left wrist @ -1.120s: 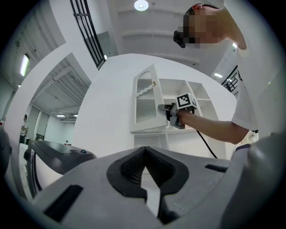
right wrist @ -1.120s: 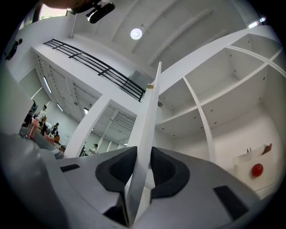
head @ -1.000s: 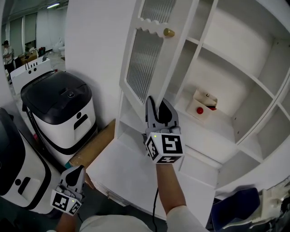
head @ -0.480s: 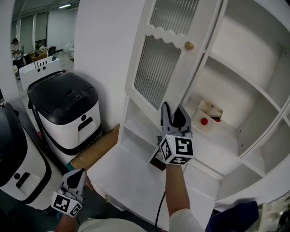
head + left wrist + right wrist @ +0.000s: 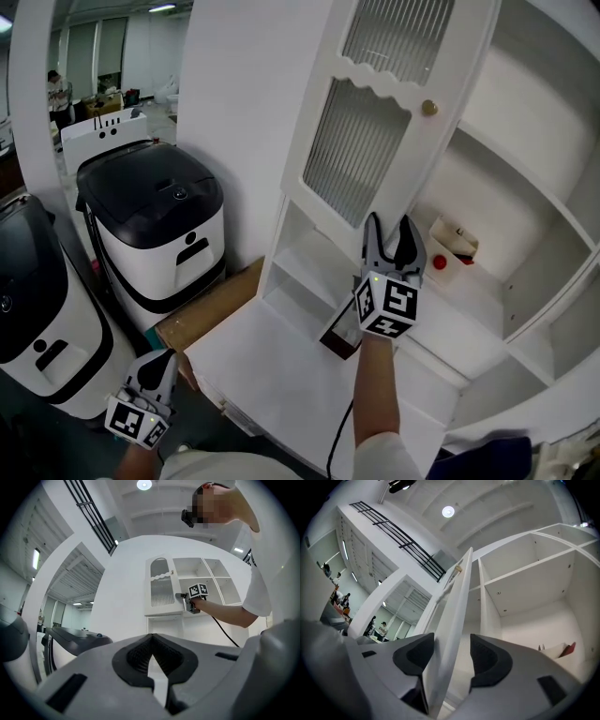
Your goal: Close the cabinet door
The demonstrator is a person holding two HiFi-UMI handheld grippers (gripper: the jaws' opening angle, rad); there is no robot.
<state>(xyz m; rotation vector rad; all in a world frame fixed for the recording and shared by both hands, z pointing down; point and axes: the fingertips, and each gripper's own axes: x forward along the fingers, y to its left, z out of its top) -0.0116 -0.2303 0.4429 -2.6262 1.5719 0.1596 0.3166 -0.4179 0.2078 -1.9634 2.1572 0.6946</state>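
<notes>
The cabinet door (image 5: 375, 141) sits loose in our right gripper (image 5: 391, 230).
The jaws of our right gripper have just been opening. The low edge of the door stands between them, no longer squeezed. The door is half open and sticks out in front of the white shelves (image 5: 487, 309). Our left gripper (image 5: 157, 361) hangs low near the cardboard (image 5: 211, 309), with its jaws pressed together on nothing.
</notes>
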